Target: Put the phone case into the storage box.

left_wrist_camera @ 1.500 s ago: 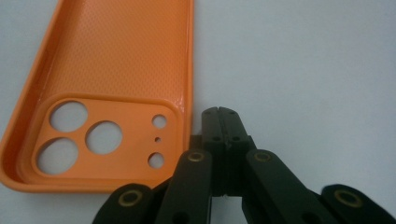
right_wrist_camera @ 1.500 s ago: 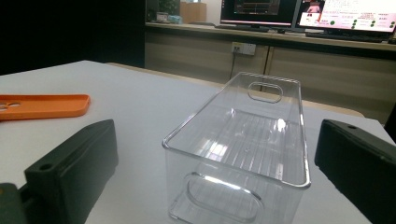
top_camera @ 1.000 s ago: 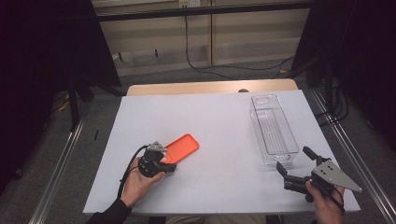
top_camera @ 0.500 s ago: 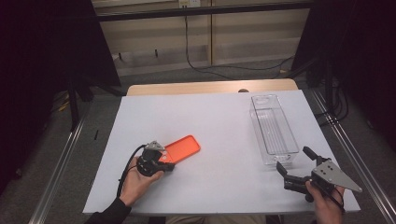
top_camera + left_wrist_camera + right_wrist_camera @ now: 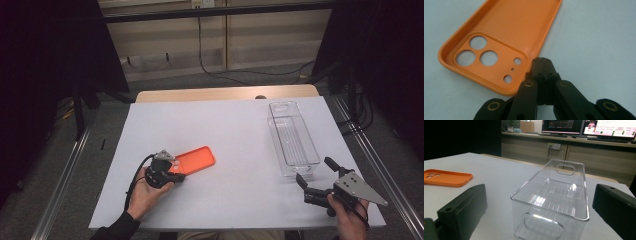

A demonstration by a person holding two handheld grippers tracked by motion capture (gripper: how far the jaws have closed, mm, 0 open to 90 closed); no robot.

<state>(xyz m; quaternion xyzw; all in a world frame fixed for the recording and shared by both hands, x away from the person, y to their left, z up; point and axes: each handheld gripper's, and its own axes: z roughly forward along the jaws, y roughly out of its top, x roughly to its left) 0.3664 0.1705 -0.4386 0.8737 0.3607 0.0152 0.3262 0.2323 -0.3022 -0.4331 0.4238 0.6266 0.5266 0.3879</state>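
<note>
An orange phone case lies inside-up on the white table, left of the middle. In the left gripper view the case shows its camera holes nearest me. My left gripper rests at the case's near corner, and its jaws are pressed together beside the case's rim with nothing seen between them. A clear plastic bin stands empty at the right. My right gripper sits just in front of the bin's near end, open and empty. The right gripper view looks between its jaws at the bin, with the case off to the left.
The table's wooden far edge shows behind the white surface. Metal rails run along both sides of the table. Cables hang at the back wall. A broad stretch of bare table lies between the case and the bin.
</note>
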